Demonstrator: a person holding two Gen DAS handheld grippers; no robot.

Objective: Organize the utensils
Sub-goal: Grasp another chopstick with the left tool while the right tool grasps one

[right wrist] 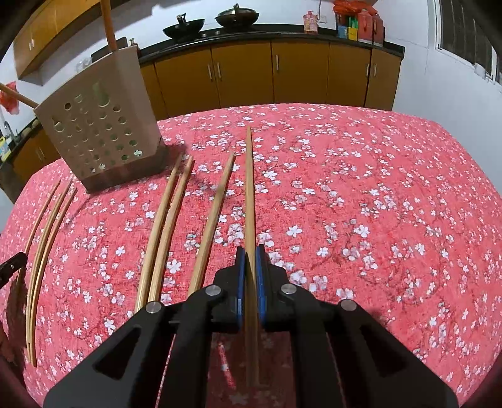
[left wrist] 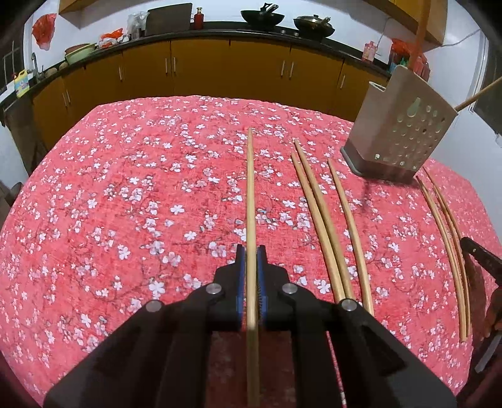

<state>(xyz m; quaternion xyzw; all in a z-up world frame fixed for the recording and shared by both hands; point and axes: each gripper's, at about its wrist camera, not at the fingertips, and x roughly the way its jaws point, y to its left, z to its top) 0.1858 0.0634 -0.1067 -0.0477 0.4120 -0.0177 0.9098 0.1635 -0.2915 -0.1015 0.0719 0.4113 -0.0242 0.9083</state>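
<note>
In the left wrist view my left gripper [left wrist: 250, 251] is shut on a long wooden chopstick [left wrist: 250, 188], which runs straight out between the blue pads toward the counter. In the right wrist view my right gripper [right wrist: 250, 251] is likewise shut on another chopstick [right wrist: 249, 188]. A beige perforated utensil holder [left wrist: 398, 125] [right wrist: 100, 125] stands on the red floral tablecloth [left wrist: 125, 188] between the two grippers. An orange handle [right wrist: 108, 25] and a wooden stick [left wrist: 477, 97] rise from it. Loose chopsticks lie on the cloth: three [left wrist: 317, 213] right of my left gripper, three [right wrist: 163, 226] left of my right gripper.
More chopsticks [left wrist: 445, 238] [right wrist: 44, 248] lie beyond the holder in each view, beside a black finger [left wrist: 480, 257] [right wrist: 12, 265] of the opposite gripper. Yellow cabinets and a dark counter [left wrist: 251, 28] with woks and bottles run behind the table.
</note>
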